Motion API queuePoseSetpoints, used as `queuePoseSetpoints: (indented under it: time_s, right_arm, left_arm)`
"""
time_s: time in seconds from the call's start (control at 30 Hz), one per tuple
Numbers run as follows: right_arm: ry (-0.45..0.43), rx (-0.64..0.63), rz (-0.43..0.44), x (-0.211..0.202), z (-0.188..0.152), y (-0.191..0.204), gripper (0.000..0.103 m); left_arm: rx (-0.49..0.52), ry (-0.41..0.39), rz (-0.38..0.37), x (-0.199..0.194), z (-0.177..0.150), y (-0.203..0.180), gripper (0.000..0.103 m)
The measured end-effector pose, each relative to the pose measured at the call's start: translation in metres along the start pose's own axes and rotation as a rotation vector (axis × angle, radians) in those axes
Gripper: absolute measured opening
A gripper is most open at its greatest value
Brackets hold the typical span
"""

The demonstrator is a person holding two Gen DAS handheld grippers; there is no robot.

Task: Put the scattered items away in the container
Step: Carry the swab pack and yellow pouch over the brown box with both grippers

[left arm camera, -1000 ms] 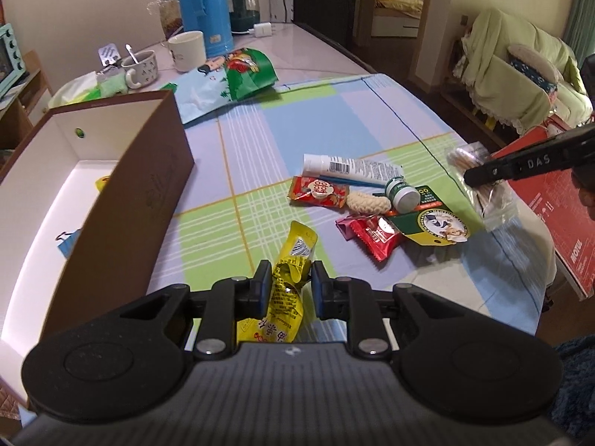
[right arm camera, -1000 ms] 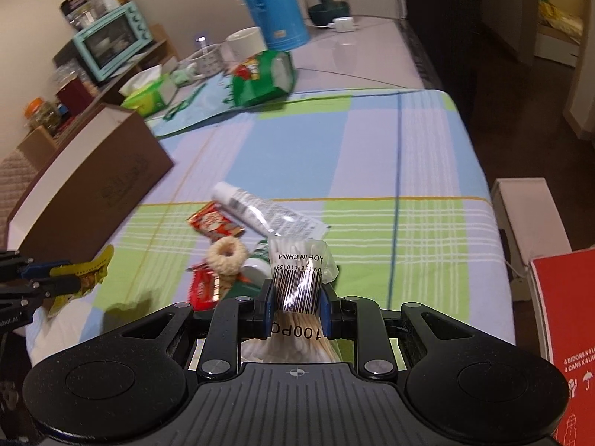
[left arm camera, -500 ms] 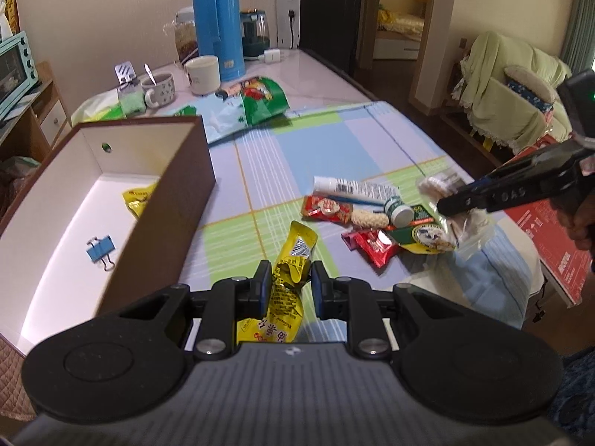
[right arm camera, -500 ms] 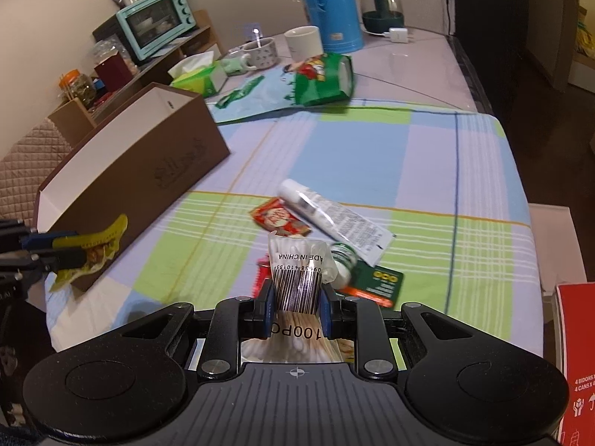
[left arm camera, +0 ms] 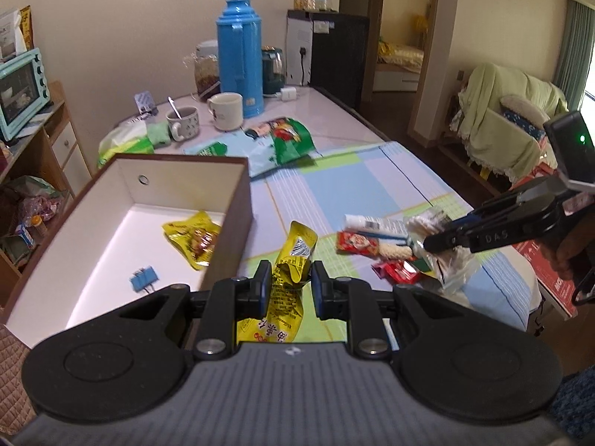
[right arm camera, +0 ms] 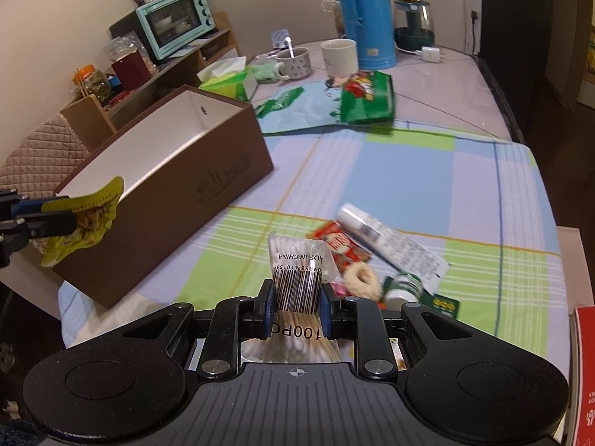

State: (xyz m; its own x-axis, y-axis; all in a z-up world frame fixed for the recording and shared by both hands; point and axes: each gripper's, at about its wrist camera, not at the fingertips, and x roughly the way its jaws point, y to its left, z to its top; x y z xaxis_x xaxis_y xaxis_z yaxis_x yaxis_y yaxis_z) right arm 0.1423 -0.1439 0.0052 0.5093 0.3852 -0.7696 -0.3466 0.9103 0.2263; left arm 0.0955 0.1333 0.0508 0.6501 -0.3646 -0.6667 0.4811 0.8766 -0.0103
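Both grippers (left arm camera: 288,286) (right arm camera: 296,306) lifted higher w/ loads

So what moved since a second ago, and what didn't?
Both tongs rose and swung toward the brown box. The left tongs carried the yellow packet up near its wall; the right tongs lifted the cotton swab bag off the cloth. Nothing was let go. The white tube, red packets and things inside the box stayed put.
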Motion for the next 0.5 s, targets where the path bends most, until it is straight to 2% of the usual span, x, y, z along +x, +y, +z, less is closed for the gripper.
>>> queuePoseSetpoints:
  time_s: [0.27,0.5]
  right_arm:
    - [-0.03,-0.045,0.034,0.012,0.027,0.034,0.023]
    - [-0.095,-0.11,0.101,0.02,0.067,0.072,0.023]
  left_arm:
    - [-0.033,-0.035,0.036,-0.017,0.003,0.045,0.018]
    - [-0.046,-0.041,0.101,-0.025,0.004,0.089,0.018]
